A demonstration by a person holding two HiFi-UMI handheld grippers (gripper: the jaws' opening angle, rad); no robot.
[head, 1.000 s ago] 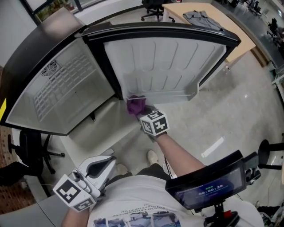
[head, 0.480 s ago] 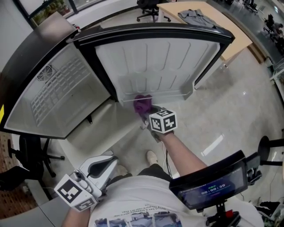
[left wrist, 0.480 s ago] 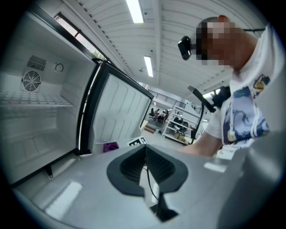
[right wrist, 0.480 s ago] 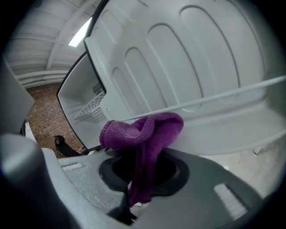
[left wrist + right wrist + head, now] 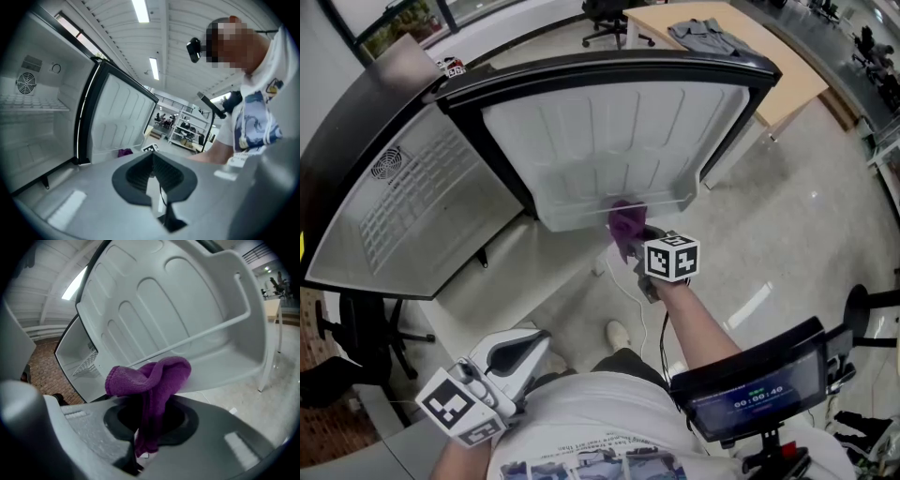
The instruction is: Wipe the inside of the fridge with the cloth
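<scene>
The fridge [image 5: 412,187] stands open, its white door [image 5: 609,141] swung toward me. My right gripper [image 5: 630,240] is shut on a purple cloth [image 5: 625,221] and holds it against the door's bottom shelf rail [image 5: 581,208], right of its middle. In the right gripper view the cloth [image 5: 151,377] bunches above the right gripper [image 5: 146,425] in front of the rail [image 5: 211,331]. The left gripper [image 5: 521,349] hangs low by my waist, jaws together with nothing in them. Its own view shows the left gripper [image 5: 152,174] pointed at the fridge interior [image 5: 37,108].
A wire shelf [image 5: 403,192] sits inside the fridge. A can [image 5: 450,67] stands on top of it. A wooden table [image 5: 787,70] with a grey garment is behind the door. An office chair [image 5: 352,319] is at the left. A white cable [image 5: 623,281] lies on the floor.
The right gripper has slid the purple cloth rightward along the door's bottom shelf. The left gripper has stayed by my waist.
</scene>
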